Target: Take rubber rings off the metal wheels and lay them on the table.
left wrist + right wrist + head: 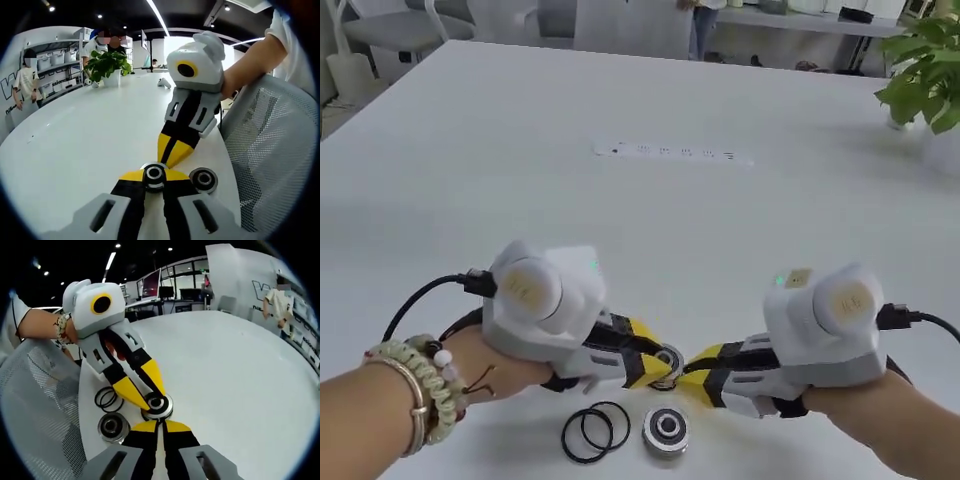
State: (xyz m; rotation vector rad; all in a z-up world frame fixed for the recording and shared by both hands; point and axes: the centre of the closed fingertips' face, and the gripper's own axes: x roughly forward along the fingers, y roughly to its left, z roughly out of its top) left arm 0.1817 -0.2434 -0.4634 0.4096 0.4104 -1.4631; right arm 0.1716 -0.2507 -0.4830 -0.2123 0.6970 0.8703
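Left gripper (154,176) clamps one wheel (157,404) between its jaws. Right gripper (161,427) meets it head-on, jaws drawn nearly together, tips against that wheel's rim (whether they pinch anything, cannot tell). Count: two wheels, two loose rings (595,430). Second wheel (665,430) lies on the table (520,180) just nearside of the meeting tips. Rings overlap beside it, under the left gripper.
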